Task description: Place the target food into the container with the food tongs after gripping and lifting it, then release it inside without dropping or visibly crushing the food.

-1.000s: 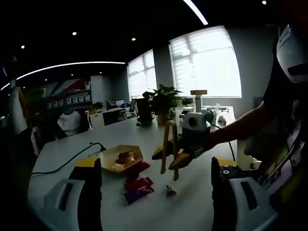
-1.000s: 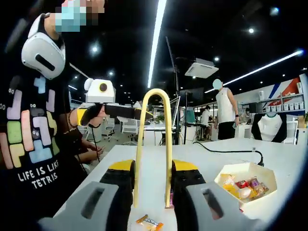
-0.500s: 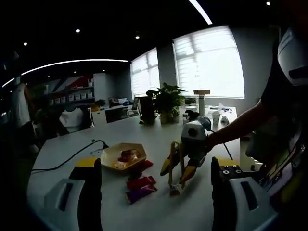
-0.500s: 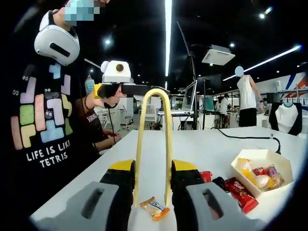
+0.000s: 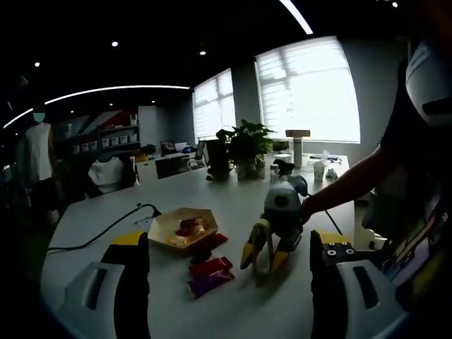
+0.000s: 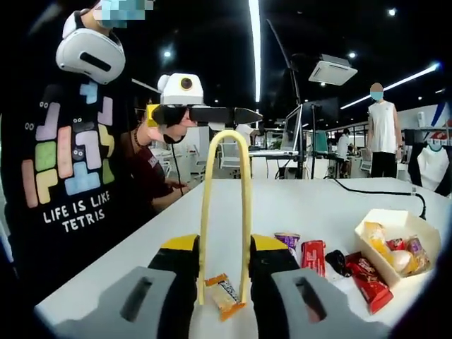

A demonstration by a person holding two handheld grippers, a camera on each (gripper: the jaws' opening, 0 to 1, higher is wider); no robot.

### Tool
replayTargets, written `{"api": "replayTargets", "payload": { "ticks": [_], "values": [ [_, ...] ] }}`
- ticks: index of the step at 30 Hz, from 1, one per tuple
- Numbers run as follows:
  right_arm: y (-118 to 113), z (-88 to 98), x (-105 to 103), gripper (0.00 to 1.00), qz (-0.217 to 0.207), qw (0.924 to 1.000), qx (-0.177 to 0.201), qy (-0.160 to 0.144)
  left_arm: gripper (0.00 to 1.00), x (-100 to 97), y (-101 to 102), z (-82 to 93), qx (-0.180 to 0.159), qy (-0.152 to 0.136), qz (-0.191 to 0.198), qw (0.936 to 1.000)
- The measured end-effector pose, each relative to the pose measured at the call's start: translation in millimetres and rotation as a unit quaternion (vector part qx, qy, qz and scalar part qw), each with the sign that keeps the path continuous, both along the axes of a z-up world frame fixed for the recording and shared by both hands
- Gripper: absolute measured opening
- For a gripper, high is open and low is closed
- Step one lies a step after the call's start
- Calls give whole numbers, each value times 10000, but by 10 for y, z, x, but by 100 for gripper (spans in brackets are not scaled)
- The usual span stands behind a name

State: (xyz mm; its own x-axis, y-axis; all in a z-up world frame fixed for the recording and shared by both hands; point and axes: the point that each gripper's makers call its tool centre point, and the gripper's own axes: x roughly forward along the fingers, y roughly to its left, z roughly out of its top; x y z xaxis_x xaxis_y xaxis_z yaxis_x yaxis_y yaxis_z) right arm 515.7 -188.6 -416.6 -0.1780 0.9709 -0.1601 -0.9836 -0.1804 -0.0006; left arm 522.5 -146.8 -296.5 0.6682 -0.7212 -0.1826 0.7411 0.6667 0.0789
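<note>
Yellow food tongs [image 6: 226, 212] stood clamped between my right gripper [image 6: 224, 279] jaws, tips straddling an orange-wrapped candy [image 6: 224, 294] on the white table [image 6: 296, 208]; tip contact was hard to judge. Container [image 6: 397, 236] sat to the right, partly cut off, wrapped snacks [image 6: 312, 254] between. My left gripper [image 5: 229, 282] jaws stood apart, holding nothing.

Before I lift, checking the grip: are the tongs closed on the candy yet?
Not yet. The tongs straddle the candy, tips apart, candy flat on the table.
</note>
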Motion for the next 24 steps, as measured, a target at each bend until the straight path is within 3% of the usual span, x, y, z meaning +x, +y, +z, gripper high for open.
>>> {"api": "replayTargets", "payload": {
  "ticks": [3, 7, 13, 15, 17, 19, 21, 23, 24],
  "values": [
    [-1, 21, 64, 20, -242, 9996, 54, 104, 100, 4, -15, 8, -21, 0, -17, 10000],
    [7, 16, 146, 16, -603, 9982, 70, 17, 100, 9, -15, 4, -4, -2, -20, 10000],
    [-17, 38, 254, 14, -1025, 9943, 134, 257, 100, 7, -7, -15, 10, 20, -19, 10000],
    [-40, 132, 310, 14, -1211, 9900, 358, 621, 100, 4, -10, -15, 9, 19, -21, 10000],
    [-75, 249, 367, 14, -1319, 9878, 585, 583, 100, -1, -15, -4, -5, 3, -28, 10000],
    [-103, 245, 382, 13, -1377, 9883, 443, 489, 100, 1, -10, 0, -11, -2, -11, 10000],
    [-124, 254, 414, 13, -1471, 9855, 476, 693, 100, -2, -11, 6, -23, -13, -17, 10000],
    [-141, 208, 440, 13, -1572, 9852, 393, 562, 100, -6, -12, 7, -21, -12, -21, 10000],
    [-140, 174, 418, 14, -1512, 9858, 349, 643, 100, -9, -10, 10, -14, -21, -20, 10000]
  ]
}}
